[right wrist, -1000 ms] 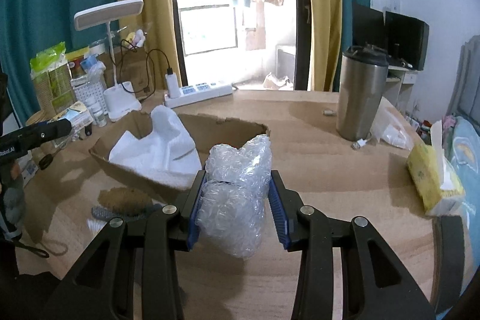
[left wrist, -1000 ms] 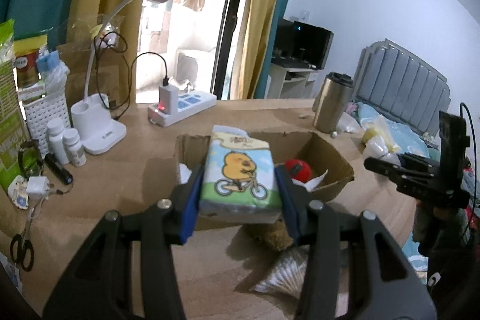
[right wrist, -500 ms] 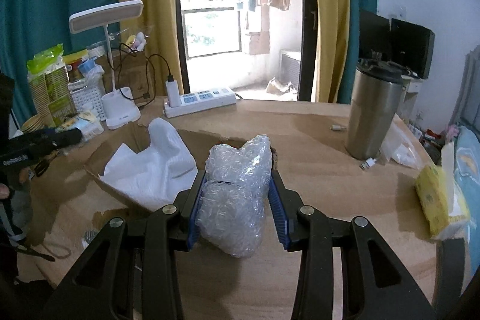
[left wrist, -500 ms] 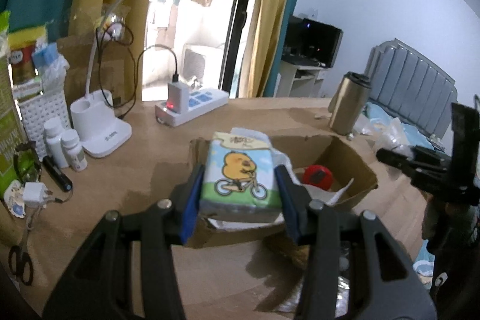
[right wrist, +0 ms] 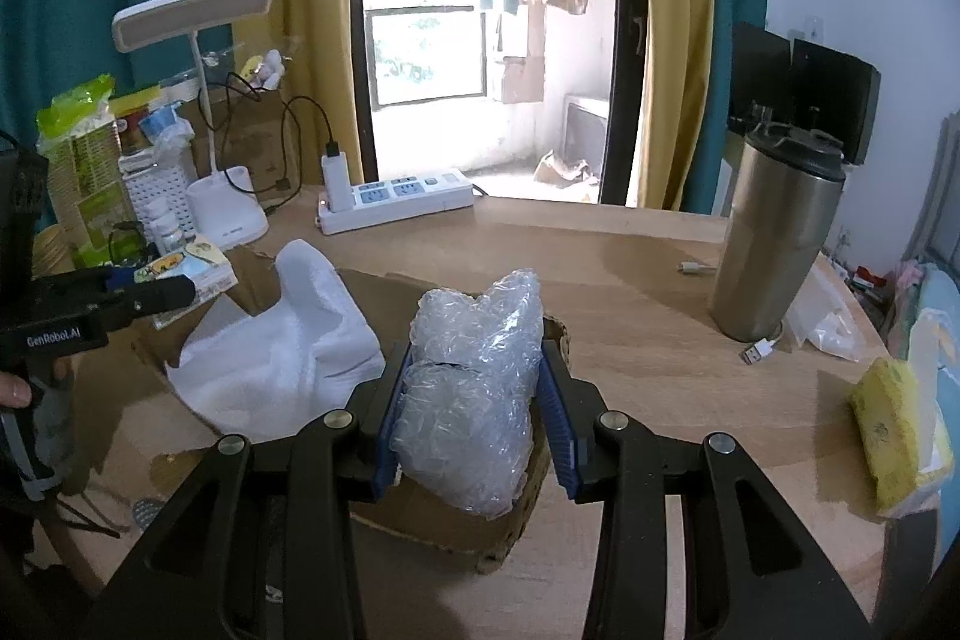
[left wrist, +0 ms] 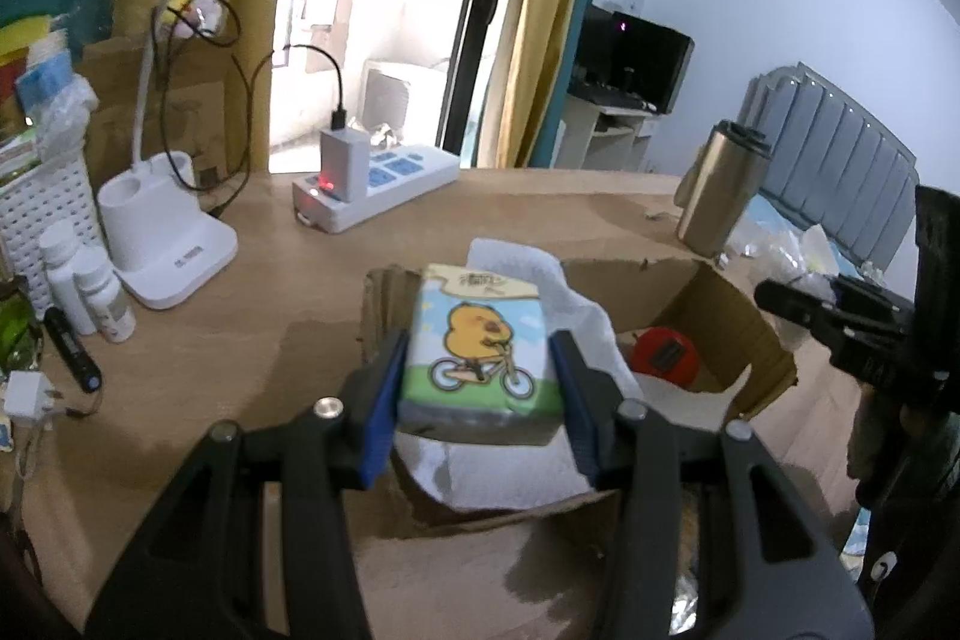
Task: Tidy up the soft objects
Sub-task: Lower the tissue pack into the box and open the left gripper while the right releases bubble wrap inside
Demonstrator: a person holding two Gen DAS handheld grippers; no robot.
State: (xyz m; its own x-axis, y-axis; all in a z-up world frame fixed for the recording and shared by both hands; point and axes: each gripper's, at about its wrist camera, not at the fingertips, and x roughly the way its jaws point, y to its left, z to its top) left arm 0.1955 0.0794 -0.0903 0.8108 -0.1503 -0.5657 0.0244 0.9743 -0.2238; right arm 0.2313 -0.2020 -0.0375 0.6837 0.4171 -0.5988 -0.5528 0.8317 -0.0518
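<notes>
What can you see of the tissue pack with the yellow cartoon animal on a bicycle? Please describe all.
The tissue pack is a soft rectangular packet in glossy plastic wrap, printed with a yellow animal riding a bicycle on green grass under a blue sky, with some writing at the top. The left gripper holds it by its two sides, the blue jaw pads pressing on it. It hangs, tilted, above the open cardboard box, over the white cloth inside.

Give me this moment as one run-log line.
left gripper: shut on tissue pack, over cardboard box | right gripper: shut on bubble wrap, at box edge | in box: white cloth, red object
</notes>
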